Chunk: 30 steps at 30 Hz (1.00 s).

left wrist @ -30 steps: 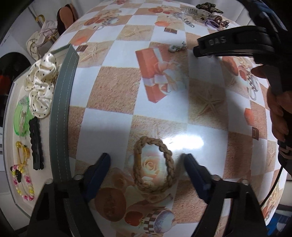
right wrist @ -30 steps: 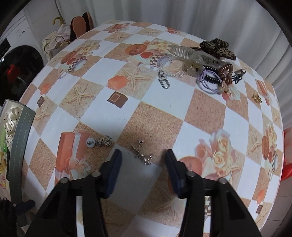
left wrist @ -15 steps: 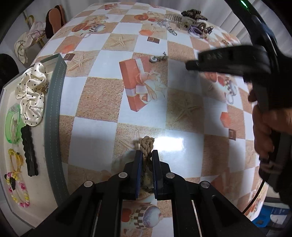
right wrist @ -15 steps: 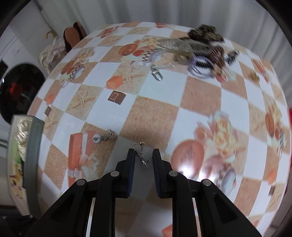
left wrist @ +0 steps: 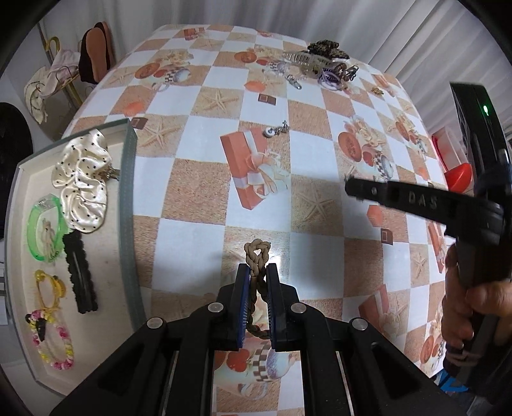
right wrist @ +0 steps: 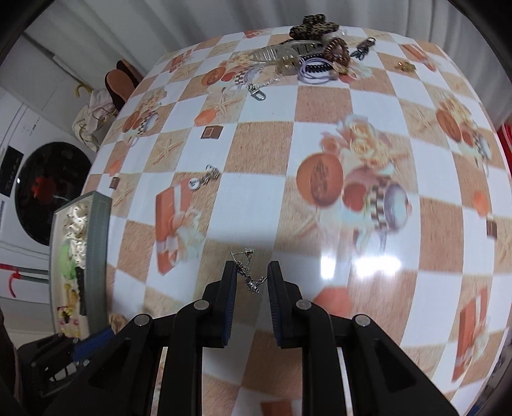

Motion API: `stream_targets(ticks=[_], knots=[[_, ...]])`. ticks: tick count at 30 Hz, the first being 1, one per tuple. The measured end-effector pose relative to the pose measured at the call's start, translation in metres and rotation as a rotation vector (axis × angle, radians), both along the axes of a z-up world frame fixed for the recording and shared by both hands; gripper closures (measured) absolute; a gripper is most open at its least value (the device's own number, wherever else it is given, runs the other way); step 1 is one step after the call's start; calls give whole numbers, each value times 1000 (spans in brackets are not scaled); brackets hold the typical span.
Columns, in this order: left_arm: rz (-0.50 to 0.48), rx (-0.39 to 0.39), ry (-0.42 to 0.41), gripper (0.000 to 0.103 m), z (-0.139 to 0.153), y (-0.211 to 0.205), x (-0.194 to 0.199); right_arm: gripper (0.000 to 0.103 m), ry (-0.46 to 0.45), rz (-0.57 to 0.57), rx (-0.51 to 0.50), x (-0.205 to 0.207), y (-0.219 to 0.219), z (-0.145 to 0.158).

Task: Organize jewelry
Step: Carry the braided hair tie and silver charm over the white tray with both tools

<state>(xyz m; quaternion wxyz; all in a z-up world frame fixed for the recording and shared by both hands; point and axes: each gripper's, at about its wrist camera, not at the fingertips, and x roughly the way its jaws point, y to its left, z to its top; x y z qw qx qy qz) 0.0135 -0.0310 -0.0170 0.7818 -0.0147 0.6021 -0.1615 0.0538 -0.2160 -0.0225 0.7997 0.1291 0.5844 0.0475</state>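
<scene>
Checkered tablecloth (left wrist: 198, 192) mostly bare mid-table. Left gripper (left wrist: 257, 272) clamps braided bracelet (left wrist: 257, 256); right gripper (right wrist: 252, 272) pinches silver earring (right wrist: 248, 275), seen only in right view. Tray (left wrist: 126, 198) at left edge; jewelry pile (left wrist: 320, 64) far.

Beyond the checkered tablecloth (left wrist: 198, 188) printed with starfish, roses and gift boxes, we see a washing machine (right wrist: 41, 188) with a dark round door, pale curtains (right wrist: 192, 19), and a chair (left wrist: 96, 51) draped with clothes.

Brown braided bracelet (left wrist: 256, 256), checkered tablecloth (left wrist: 198, 179)
</scene>
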Motion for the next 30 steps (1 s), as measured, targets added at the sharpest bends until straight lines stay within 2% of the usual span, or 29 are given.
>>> stream_targets(ticks=[13, 30], knots=[[35, -8, -38, 88, 18, 44, -3, 82, -24, -13, 50, -21, 32, 27], [158, 7, -38, 88, 17, 119, -20, 82, -41, 133, 83, -19, 123, 45]])
